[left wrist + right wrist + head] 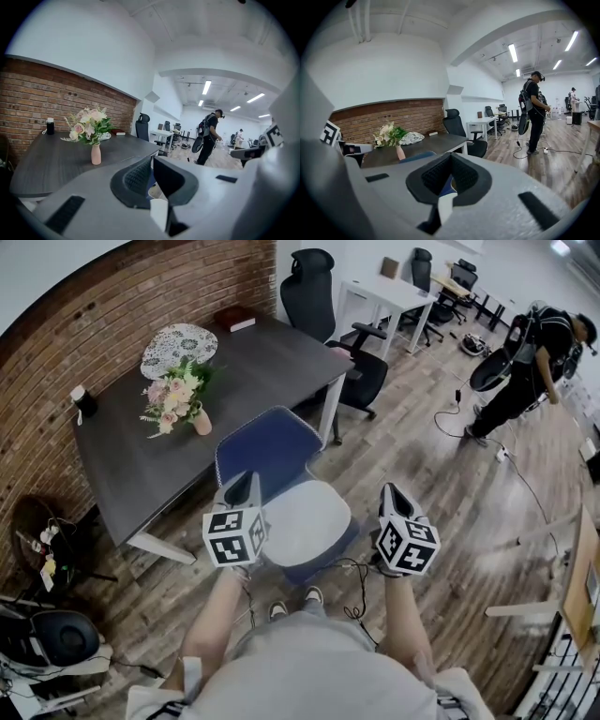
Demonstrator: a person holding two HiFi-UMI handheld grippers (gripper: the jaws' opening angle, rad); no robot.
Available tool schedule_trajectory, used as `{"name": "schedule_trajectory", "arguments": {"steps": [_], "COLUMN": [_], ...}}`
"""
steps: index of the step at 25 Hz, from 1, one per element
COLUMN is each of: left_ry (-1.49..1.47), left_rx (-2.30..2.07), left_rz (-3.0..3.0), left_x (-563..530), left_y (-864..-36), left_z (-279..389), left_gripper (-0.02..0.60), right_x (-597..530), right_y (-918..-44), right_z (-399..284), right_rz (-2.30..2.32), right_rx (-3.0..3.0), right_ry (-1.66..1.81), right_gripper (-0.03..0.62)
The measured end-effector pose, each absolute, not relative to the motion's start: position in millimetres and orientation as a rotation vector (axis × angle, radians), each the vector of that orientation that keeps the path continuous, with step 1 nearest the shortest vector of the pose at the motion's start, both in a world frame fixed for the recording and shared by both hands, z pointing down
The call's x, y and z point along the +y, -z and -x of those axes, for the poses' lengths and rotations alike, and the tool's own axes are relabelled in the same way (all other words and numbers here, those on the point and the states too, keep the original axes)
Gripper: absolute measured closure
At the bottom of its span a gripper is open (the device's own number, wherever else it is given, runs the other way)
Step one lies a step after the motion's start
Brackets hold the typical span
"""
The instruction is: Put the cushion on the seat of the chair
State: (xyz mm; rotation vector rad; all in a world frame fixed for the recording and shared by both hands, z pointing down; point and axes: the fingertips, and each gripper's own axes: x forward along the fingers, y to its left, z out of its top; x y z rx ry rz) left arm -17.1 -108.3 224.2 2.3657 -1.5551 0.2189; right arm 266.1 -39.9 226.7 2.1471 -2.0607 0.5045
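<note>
the blue chair back (267, 442) stands close before the counter (122, 474), blocking that side; the floor (441, 493) on the right lies open.

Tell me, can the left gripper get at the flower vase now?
Probably not yet: the left gripper is shut on the white cushion, shared with the right gripper, and the blue chair stands between it and the vase.

- A red brick wall (112, 320) runs along the left side, and a plain white wall (84, 42) rises above it.
- The floor (441, 521) is laid in grey-brown wood planks.
- A dark counter (262, 362) stands against the brick and carries a vase of flowers (175, 401) and a patterned plate (178, 345).
- A black office chair (309, 292) sits at the counter's far end, with a white desk (386, 294) beyond it.
- Long ceiling lights (513, 52) are lit.
</note>
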Motion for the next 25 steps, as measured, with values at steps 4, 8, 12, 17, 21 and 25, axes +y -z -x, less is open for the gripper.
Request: {"name": "schedule_trajectory", "arguments": {"steps": [4,8,12,17,21,25], "left_ry": [-0.230,-0.247,-0.249,-0.260,-0.265,-0.272], "left_rx": [-1.552,-1.544,-1.546,-1.541,-1.533,-1.527], "left_rz": [-2.363,-2.367,-2.366,-2.362,-2.362,-2.358], "left_x": [-107.6,-106.4,-105.9,-105.2,-107.2,-110.1], "left_y": [-225.3,-226.8,-228.0,-232.8,-235.8,-240.1], "left_z": [10.8,6.0,4.2,3.7,1.9,1.6], "left_gripper": [0.565,0.565,0.565,0.565,0.565,0.565], "right_x": [-40.1,-41.7,-41.2,-40.0,-42.0,-43.8], "right_y": [-228.3,-227.6,-226.9,-226.2,-226.2,-227.1], "right_z": [-267.8,-266.9,-264.8,-260.1,-261.4,-262.4], "right_rz": [-2.133,-2.122,-2.100,-2.075,-2.076,-2.078], "right_rx": [-2.068,-2.079,-2.089,-2.087,-2.085,-2.080], "right_ry": [-0.513,-0.513,-0.493,-0.453,-0.455,-0.453], "right_gripper": [0.591,0.591,0.592,0.592,0.592,0.592]}}
